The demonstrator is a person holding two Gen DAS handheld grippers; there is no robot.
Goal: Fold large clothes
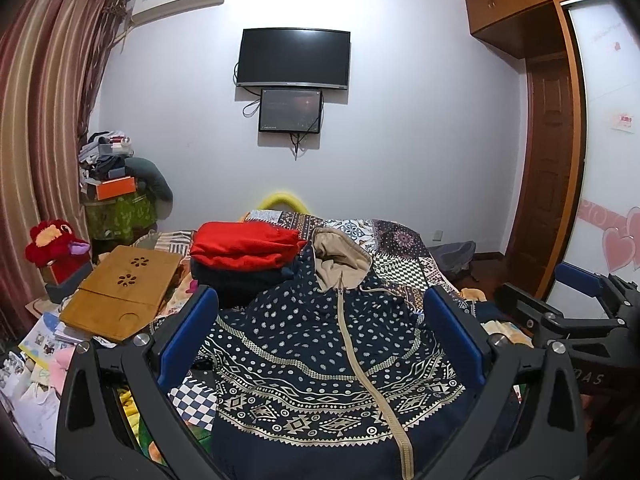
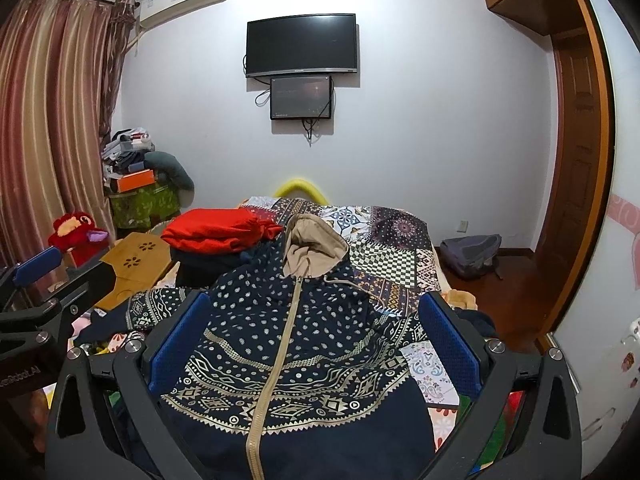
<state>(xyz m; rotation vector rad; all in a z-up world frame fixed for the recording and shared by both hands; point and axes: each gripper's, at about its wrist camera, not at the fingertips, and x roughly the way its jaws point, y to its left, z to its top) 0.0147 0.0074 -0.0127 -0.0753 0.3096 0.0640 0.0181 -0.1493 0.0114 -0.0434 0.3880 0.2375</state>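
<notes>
- Both grippers are mine: my left gripper [image 1: 320, 332] hovers over the hoodie [image 1: 320, 360] with its blue pads spread wide and nothing between them, and my right gripper [image 2: 316, 336] hangs the same way, jaws apart and gripping nothing.
- Below the two grippers the hoodie lies front-up on the bed [image 2: 396, 268], navy with pale dots and bands of geometric trim, its beige zipper [image 2: 276, 360] closed up the middle.
- At the hoodie's far end its beige-lined hood [image 2: 312, 248] lies open, pointing away from me, with a drawstring trailing beside it to the right.
- Just left of the hood, a folded red garment [image 2: 216, 232] sits on top of a folded dark one [image 2: 208, 266], touching the hoodie's shoulder.
- Further left of the hoodie, a wooden lap tray [image 1: 120, 292] lies tilted on the clutter at the bed's edge, and a red plush toy [image 1: 56, 244] sits beyond it.
- Beyond the hoodie, past the patchwork bedspread, a television [image 2: 302, 44] hangs on the far wall with a smaller screen [image 2: 301, 98] directly beneath it.
</notes>
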